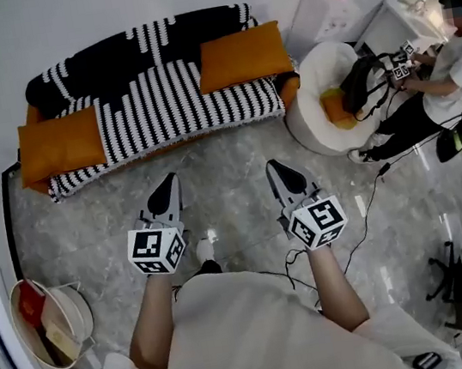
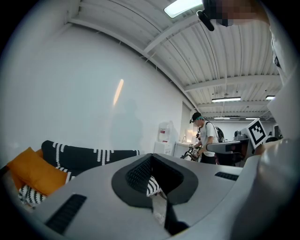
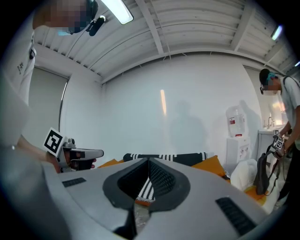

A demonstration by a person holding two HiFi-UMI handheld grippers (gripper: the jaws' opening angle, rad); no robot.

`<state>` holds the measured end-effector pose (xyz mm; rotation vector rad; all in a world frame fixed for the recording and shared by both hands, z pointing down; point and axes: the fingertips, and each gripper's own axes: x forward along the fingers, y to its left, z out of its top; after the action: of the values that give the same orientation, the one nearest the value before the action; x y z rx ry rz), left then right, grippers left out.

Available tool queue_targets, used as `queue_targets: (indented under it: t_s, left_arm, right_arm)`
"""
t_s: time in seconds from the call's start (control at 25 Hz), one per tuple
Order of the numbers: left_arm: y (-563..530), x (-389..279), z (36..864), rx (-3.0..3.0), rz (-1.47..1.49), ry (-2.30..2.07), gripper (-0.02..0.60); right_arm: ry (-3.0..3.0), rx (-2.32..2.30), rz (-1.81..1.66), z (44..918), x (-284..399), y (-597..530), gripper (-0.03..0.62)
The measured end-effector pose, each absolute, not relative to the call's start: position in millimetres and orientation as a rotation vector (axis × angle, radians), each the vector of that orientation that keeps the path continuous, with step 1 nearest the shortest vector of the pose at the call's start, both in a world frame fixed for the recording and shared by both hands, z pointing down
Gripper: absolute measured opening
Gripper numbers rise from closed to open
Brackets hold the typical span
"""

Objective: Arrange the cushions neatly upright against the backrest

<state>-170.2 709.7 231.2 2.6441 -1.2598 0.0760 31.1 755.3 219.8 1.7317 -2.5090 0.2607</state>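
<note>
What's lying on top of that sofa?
A striped throw, a left cushion and a right cushion, both orange. The throw hides most of the orange sofa itself.

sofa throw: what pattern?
Black-and-white stripes on the throw. It shows best in the head view.

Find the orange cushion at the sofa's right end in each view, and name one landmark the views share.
Head view: the orange cushion lies upper centre, against the striped backrest.
Left gripper view: not in it; only the backrest's left part shows.
Right gripper view: low, right of centre.
Shared landmark: the striped backrest, in all three.
</note>
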Motion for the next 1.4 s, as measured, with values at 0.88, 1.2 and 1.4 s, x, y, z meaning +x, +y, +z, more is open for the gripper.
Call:
queue_targets:
  t_s: [0.88,1.2,1.4]
  left_arm:
    - [534,-133,245,2.725,0.129,-1.021,0.018]
    - [463,-74,254,2.695,0.177,-1.066,0.018]
    - [418,-21,261,2.652,0.206,-1.094,0.018]
  right_arm:
    - [-2.380,1.916,0.308,228,59,605,0.023]
    - [-2.396,1.869,0.368,246,126,527,0.023]
    - [-2.403,1.837,0.383,249,184,475,0.023]
